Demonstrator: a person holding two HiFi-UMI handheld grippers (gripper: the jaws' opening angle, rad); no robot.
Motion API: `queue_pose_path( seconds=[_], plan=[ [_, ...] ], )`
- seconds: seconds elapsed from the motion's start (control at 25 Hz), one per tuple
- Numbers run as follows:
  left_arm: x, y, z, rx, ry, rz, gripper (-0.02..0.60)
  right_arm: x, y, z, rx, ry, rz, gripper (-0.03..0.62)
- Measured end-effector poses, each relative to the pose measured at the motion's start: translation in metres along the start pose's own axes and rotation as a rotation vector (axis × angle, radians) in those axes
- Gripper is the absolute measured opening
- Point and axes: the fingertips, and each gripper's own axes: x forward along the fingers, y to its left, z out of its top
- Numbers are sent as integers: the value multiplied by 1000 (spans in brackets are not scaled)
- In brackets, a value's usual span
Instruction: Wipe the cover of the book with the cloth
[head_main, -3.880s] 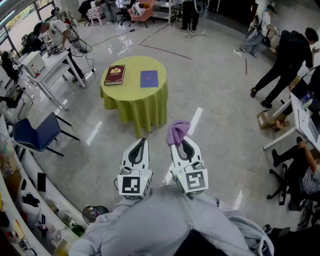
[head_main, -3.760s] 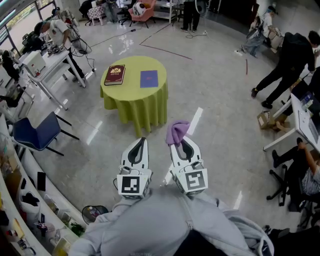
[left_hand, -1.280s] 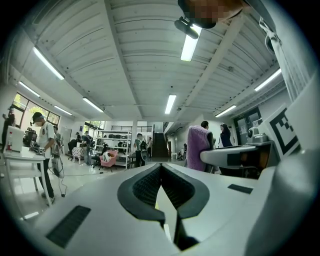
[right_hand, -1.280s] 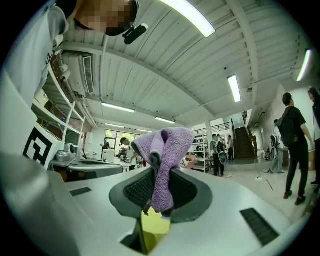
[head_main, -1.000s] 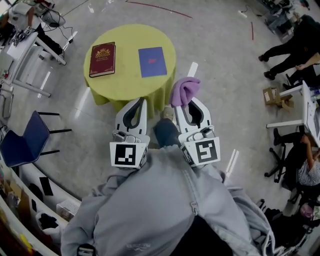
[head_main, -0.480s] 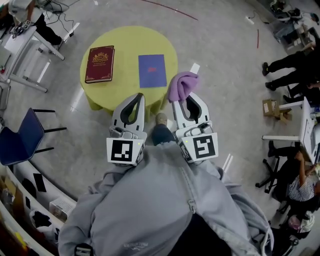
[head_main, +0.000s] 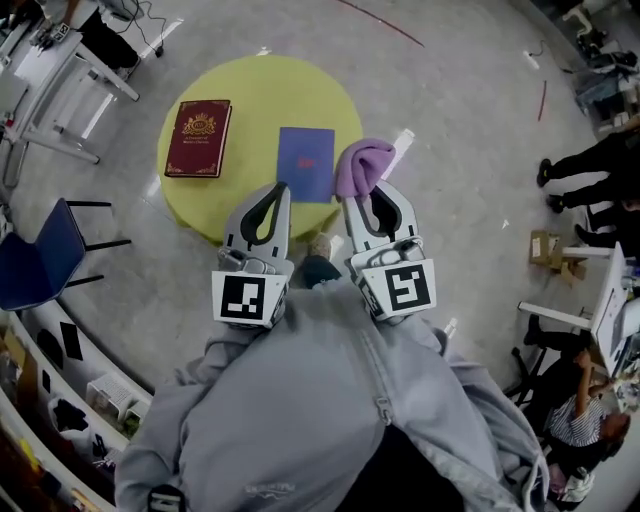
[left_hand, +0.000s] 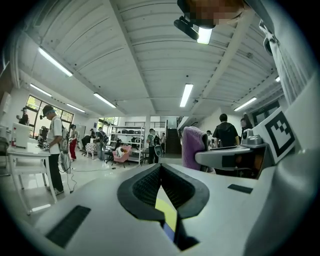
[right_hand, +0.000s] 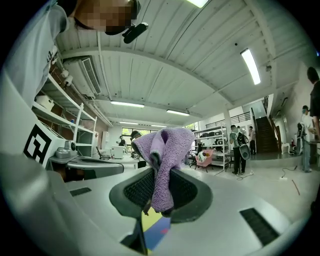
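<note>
A dark red book with gold ornament (head_main: 197, 137) lies on the left of the round yellow table (head_main: 260, 95), and a thin blue book (head_main: 305, 163) lies at its middle. Both grippers are held side by side at the table's near edge. My right gripper (head_main: 352, 195) is shut on a purple cloth (head_main: 362, 166), which bunches above the jaws and hangs between them in the right gripper view (right_hand: 162, 160). My left gripper (head_main: 285, 188) is shut with nothing in it (left_hand: 161, 167). The blue book's near corner is hidden behind the grippers' tips.
A blue chair (head_main: 30, 265) stands to the left of the table, with white desks (head_main: 60, 60) beyond it. At the right are people, a cardboard box (head_main: 548, 245) and a desk edge. My shoe (head_main: 320, 245) shows below the table's edge.
The table has come closer and now lies right under the grippers' tips. Both grippers stay shut, and the cloth stays in the right one.
</note>
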Motion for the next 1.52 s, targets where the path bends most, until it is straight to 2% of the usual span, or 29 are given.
queue_pose_path(
  seconds=[0.24,0.36,0.52,0.76,1.16,1.32,1.52],
  plan=[
    [49,11,4,25,37,78,18,36,-38,1,17,-20,63,89],
    [65,9,6,40,17,92,17,47,-51,-3,16,-10,100,89],
    [74,10,4,46,33,110,18,58,-61,-5,13,-13,126,89],
    [81,35,-3,40,32,119,17,71,-60,-8,19,-6,154,89],
    [97,49,-13,16,87,22,18,101,-54,-13,39,48,121,89],
    [104,61,-22,3,121,12,17,117,-51,-27,23,71,148,89],
    [109,72,-42,-26,120,-8,18,139,-50,-44,14,98,166,89]
  ],
)
